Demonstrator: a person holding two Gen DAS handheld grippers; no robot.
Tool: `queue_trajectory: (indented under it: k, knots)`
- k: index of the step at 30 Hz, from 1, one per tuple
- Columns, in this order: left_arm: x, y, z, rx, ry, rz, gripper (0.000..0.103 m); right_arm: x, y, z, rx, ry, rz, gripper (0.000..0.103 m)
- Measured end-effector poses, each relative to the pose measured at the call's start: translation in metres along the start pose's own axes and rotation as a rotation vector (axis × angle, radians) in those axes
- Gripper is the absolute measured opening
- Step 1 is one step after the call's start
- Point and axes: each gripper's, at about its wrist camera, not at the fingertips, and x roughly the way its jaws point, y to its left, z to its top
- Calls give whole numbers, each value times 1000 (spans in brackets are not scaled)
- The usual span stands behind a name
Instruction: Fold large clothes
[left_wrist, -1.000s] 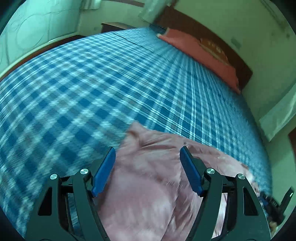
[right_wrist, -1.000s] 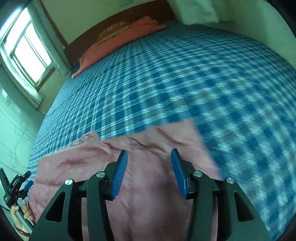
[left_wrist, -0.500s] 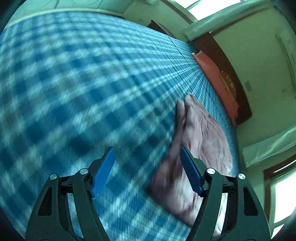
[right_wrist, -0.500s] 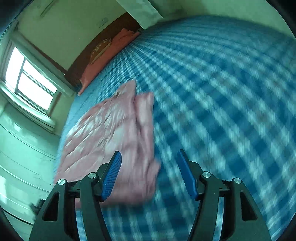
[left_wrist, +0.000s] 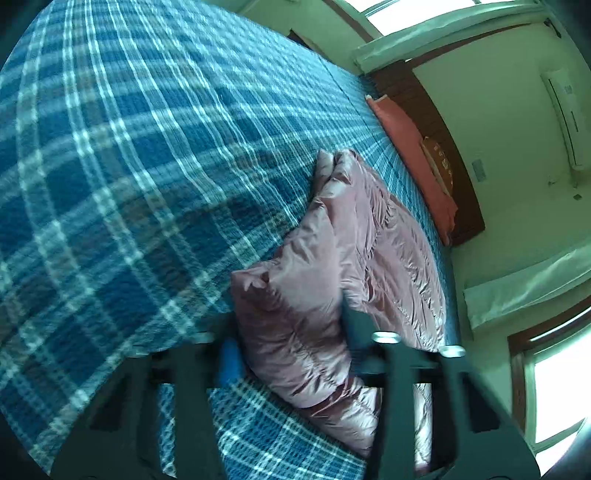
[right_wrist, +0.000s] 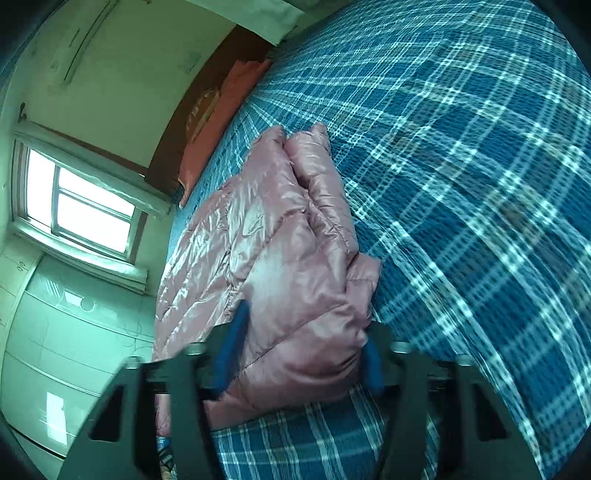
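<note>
**Both claws closing on the pink jacket**

The pink puffer jacket (left_wrist: 362, 236) lies folded lengthwise on the blue plaid bed (left_wrist: 129, 166), short of the orange pillow (left_wrist: 410, 147) at the headboard. Left claw (left_wrist: 291, 350): jaws closing around the jacket's near corner, the padded fabric bunched between its fingers. Right claw (right_wrist: 299, 354): jaws likewise closing, a thick fold of the jacket (right_wrist: 280, 236) between its blue pads (right_wrist: 232, 343), pillow (right_wrist: 221, 110) beyond.
</note>
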Motion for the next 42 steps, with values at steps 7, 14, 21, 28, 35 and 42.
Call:
queue_trajectory:
  k: [7, 14, 21, 28, 35, 42]
  knots:
    - [-11, -13, 1, 79, -29, -8, 9, -17, -4, -7, 23, -5, 68, 16]
    - [-51, 3, -11, 100, -20, -23, 8, -62, -8, -33, -15, -5, 61, 16]
    - [-103, 46, -39, 70, 0, -32, 8, -106, -24, -77, -41, 27, 51, 16]
    - [-145, 80, -63, 72, 7, -28, 9, -139, -47, -119, -17, 54, 59, 16]
    - [-153, 97, -72, 34, 23, -36, 45, -145, -54, -129, 43, 24, 89, 56]
    - [-151, 84, -96, 42, 54, -81, 63, -159, -53, -165, 45, 3, 120, 64]
